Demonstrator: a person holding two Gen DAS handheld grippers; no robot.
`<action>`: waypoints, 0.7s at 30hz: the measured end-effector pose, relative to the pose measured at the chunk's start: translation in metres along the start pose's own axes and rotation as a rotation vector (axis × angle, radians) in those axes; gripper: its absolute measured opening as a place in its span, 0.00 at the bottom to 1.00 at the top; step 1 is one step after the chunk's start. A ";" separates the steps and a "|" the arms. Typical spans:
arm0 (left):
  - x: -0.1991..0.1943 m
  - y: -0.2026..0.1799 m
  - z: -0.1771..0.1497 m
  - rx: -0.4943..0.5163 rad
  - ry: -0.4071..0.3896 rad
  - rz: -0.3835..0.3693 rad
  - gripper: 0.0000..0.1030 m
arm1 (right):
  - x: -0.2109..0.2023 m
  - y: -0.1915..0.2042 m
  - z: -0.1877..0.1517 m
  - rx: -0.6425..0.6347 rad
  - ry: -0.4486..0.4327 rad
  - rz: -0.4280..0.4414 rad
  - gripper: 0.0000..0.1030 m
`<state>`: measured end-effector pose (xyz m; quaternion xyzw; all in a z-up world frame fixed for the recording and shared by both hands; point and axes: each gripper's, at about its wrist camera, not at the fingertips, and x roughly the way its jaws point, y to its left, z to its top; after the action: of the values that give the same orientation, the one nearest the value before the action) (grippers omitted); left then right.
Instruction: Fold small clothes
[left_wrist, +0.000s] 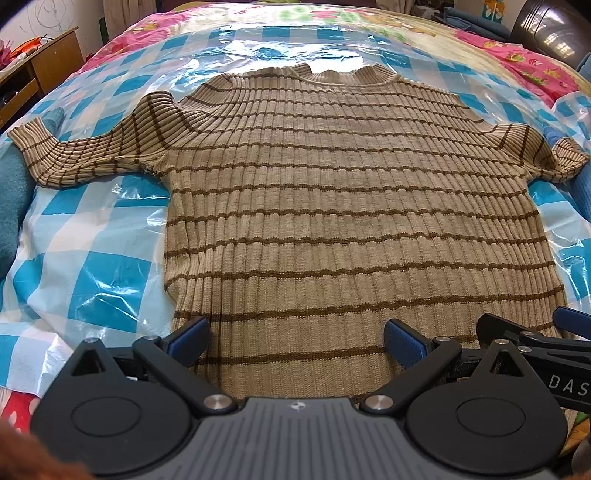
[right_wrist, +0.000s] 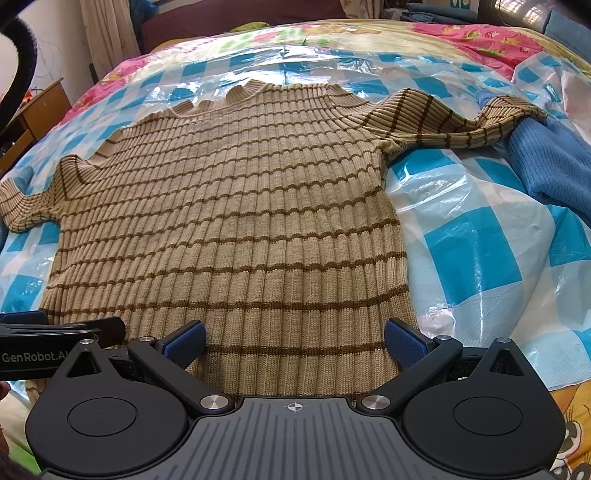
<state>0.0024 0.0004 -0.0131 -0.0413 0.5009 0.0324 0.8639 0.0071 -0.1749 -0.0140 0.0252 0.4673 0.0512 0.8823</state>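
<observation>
A tan ribbed sweater with brown stripes (left_wrist: 332, 206) lies flat and spread out on a blue-and-white checked plastic sheet (left_wrist: 92, 258), collar far, hem near. Both short sleeves stretch out sideways. My left gripper (left_wrist: 295, 343) is open just above the hem, left of its middle. My right gripper (right_wrist: 293, 343) is open above the hem of the same sweater (right_wrist: 229, 221), toward its right side. The right gripper's side shows at the right edge of the left wrist view (left_wrist: 535, 339). Neither gripper holds anything.
The sheet (right_wrist: 480, 240) covers a bed with a pink cartoon quilt (left_wrist: 524, 55). A blue knit garment (right_wrist: 546, 162) lies under the right sleeve's end. A teal cloth (left_wrist: 11, 192) lies at the left. A wooden desk (left_wrist: 40, 62) stands at the far left.
</observation>
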 end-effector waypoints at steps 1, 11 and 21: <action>0.000 -0.001 0.000 0.001 0.001 0.000 1.00 | 0.000 -0.001 0.000 0.001 0.000 0.001 1.00; -0.001 -0.009 0.007 0.027 -0.012 -0.010 1.00 | -0.001 -0.009 0.004 0.037 -0.007 0.026 1.00; -0.008 -0.037 0.044 0.101 -0.083 -0.057 1.00 | -0.009 -0.037 0.027 0.111 -0.071 0.048 0.98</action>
<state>0.0402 -0.0318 0.0170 -0.0107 0.4644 -0.0159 0.8854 0.0266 -0.2128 0.0051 0.0871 0.4372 0.0454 0.8940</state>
